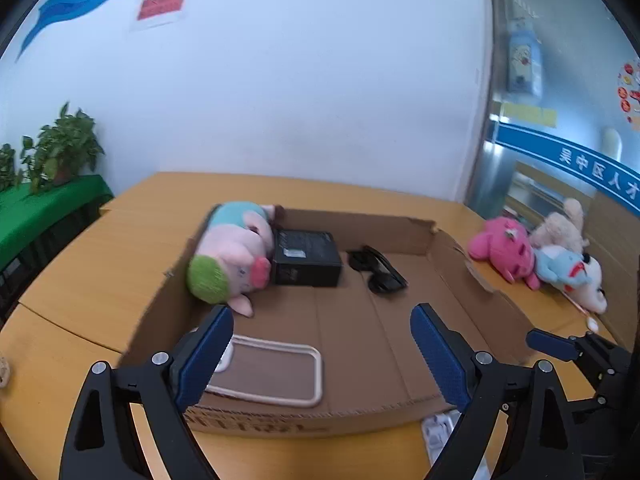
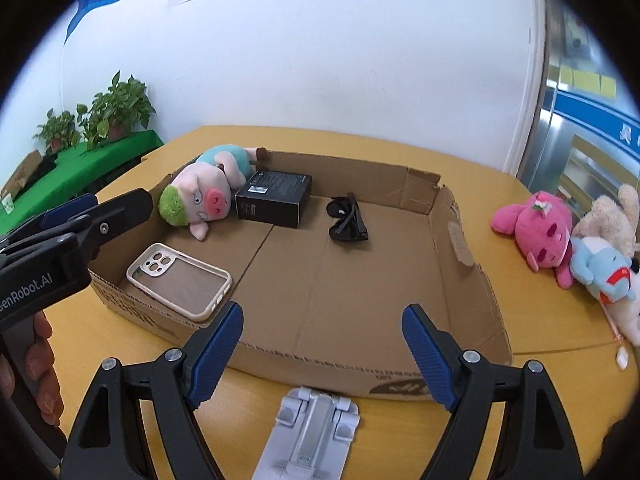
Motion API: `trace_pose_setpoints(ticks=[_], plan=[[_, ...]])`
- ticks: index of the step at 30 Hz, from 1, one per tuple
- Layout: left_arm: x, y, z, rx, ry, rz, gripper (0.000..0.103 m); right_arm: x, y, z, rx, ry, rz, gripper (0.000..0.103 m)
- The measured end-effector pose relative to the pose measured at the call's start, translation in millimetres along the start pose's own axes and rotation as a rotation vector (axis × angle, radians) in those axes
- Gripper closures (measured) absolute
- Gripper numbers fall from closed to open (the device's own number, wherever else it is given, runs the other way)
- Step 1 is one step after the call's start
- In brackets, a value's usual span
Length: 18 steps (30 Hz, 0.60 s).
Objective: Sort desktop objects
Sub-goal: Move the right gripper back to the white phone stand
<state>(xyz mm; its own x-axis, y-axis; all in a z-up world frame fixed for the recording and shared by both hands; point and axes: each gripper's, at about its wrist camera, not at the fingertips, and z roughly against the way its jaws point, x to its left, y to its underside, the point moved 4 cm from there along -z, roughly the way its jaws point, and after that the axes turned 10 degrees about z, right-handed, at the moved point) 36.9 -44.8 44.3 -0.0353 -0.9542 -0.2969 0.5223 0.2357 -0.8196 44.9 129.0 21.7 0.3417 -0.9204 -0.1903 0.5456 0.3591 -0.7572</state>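
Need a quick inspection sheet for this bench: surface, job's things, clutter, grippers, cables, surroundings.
Surface: tan wooden table, with a shallow cardboard tray on it.
Job's things: in the tray, a pig plush against a black box, folded sunglasses, and a phone case near the front left corner. Outside, to the right: a pink plush, a blue plush and a beige plush piled together.
Clutter: a grey folding stand on the table before the tray.
Grippers: left gripper open, nothing between the jaws; right gripper open, likewise.
Cables: nothing seen.
Surroundings: white wall, potted plants on a green-covered shelf, glass door at right.
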Motion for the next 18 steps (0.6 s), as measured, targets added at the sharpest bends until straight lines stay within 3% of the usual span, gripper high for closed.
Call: trace_pose_setpoints(ticks=[6,10,14,16,18], plan=[[-9,32,2,0.125,0.088,-0.003,0.012,-22,61,15,0.079,-0.054,-0.055,0.021],[-13,60,-3,0.217,0.151,-0.009,0.012,-13,93,17,0.143,-0.181,-0.08,0.021],[-16,87,-19,0.377,0.201,0.008,0.012,12,114,-1,0.217,-0.198,-0.04,0.023],[-16,101,-32,0.475,0.204,0.035,0.012,21,118,-6,0.225,-0.212,-0.031,0.023],[-20,109,-40,0.524,0.214,0.031,0.012,29,120,-7,0.22,-0.2,-0.015,0.024]])
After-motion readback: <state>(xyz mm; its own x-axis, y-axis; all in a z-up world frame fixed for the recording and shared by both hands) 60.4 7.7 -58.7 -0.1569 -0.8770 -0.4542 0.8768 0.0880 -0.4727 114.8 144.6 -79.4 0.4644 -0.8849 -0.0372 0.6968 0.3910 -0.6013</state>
